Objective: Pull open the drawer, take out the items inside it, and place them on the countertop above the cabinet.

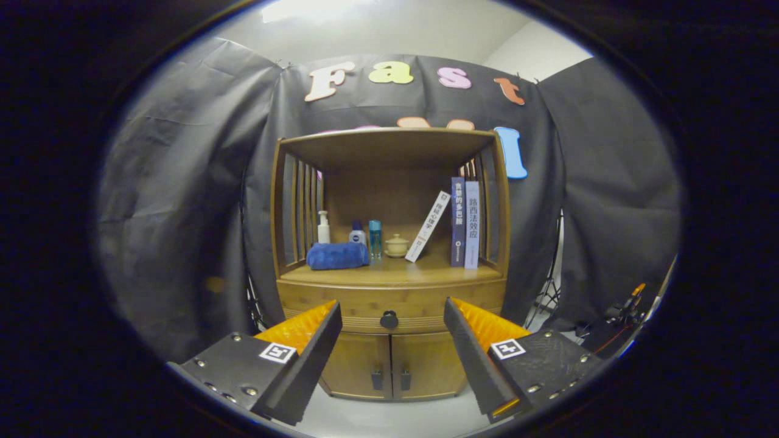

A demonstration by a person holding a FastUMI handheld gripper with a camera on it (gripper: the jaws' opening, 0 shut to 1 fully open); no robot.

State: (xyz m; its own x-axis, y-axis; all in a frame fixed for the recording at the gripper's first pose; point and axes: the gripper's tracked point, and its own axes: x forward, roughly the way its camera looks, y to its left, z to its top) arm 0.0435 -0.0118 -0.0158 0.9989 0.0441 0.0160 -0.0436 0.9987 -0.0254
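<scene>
the gripper (389,340) was spread wide, holding nothing, its fingers apart on either side of the drawer knob (389,319) and well short of it. the drawer (389,307) sat flush in the cabinet (389,261), just under the countertop (389,272), fully closed as far as could be seen; its contents were hidden. below the knob, two small doors (389,365) were also closed. on the countertop above the knob stood a folded blue towel (338,255), a pump bottle (323,227), a small capped bottle (358,234), a blue tube (375,237), a lidded pot (396,246), one leaning book (428,226) and two upright books (464,222). judgement: task barely begun. nothing opened, nothing removed. all steps were left: closing on the knob, pulling the drawer out, lifting the items, setting them on the free countertop directly above the knob.
</scene>
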